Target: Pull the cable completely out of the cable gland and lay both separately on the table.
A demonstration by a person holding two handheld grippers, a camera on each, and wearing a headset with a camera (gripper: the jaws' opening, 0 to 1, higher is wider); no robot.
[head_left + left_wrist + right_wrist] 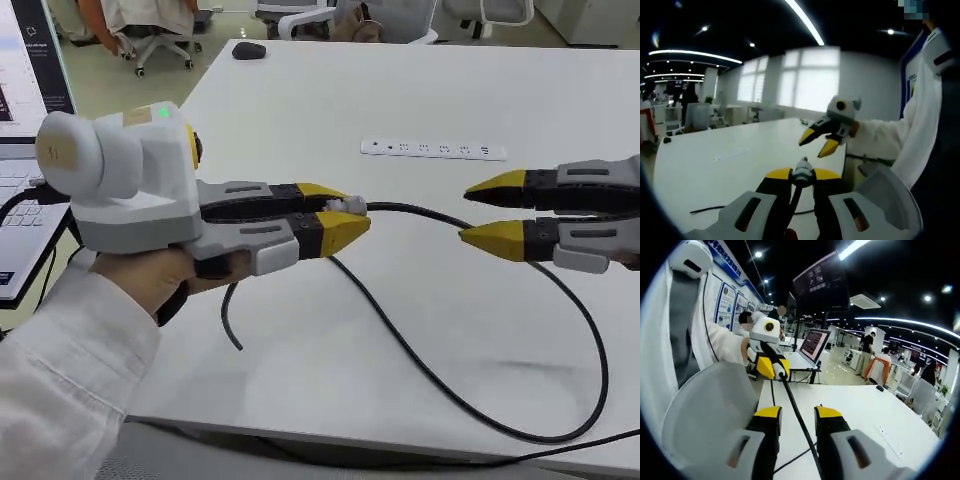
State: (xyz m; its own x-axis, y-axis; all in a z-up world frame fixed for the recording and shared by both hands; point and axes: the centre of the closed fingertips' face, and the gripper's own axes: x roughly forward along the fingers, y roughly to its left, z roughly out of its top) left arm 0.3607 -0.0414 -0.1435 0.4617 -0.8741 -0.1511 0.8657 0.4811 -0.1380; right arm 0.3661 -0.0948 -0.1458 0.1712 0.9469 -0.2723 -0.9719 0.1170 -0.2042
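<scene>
Above the white counter (420, 90), the left claw (345, 222) is clamped on the small silver-white cable gland (352, 206). The thin black cable (420, 365) is still threaded through it, so the pull and both lay-downs appear to remain. The right claw (490, 212) stands apart. Its own gripper view shows the cable running ungripped between its jaws, while the head view shows the cable's short tail drooping behind the gland.

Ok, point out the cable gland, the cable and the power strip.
cable gland (351, 205), head view: its white body.
cable (405, 207), head view: the black stretch just past the gland.
power strip (432, 150), head view: middle of its white top.
</scene>
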